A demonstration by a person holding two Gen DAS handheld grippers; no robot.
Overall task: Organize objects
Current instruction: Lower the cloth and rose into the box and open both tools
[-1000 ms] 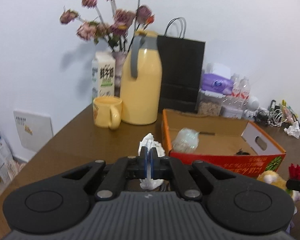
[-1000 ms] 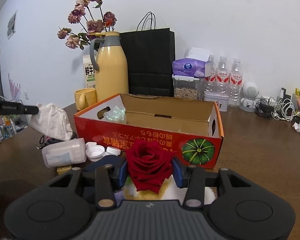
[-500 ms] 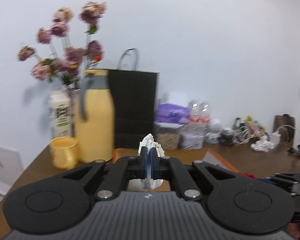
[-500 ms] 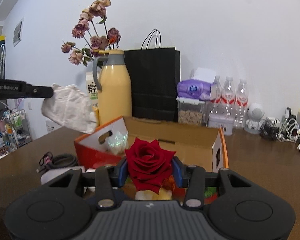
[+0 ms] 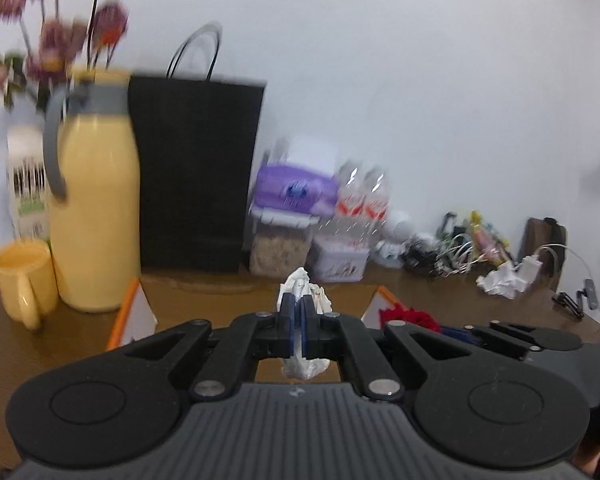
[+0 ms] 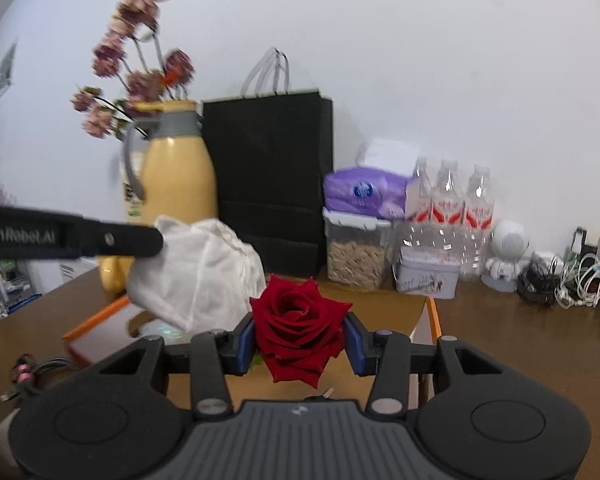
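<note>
My left gripper (image 5: 299, 314) is shut on a crumpled white cloth (image 5: 303, 366) and holds it in the air above the orange cardboard box (image 5: 134, 312). In the right wrist view the same cloth (image 6: 198, 272) hangs from the left gripper's fingers (image 6: 132, 238) over the box (image 6: 100, 316). My right gripper (image 6: 299, 344) is shut on a red rose (image 6: 298, 338), also raised above the box; the rose shows in the left wrist view (image 5: 410, 316) at the right.
At the back stand a yellow jug (image 6: 176, 184) with dried flowers (image 6: 136, 76), a yellow mug (image 5: 22, 280), a black paper bag (image 6: 270, 176), a grain container (image 6: 356, 254), water bottles (image 6: 452, 208), a tin (image 6: 426, 274) and tangled cables (image 6: 572, 280). A cable coil (image 6: 32, 372) lies left.
Both grippers have risen and moved forward over the box. The left gripper has swung right with the cloth, which now hangs close beside the rose.
</note>
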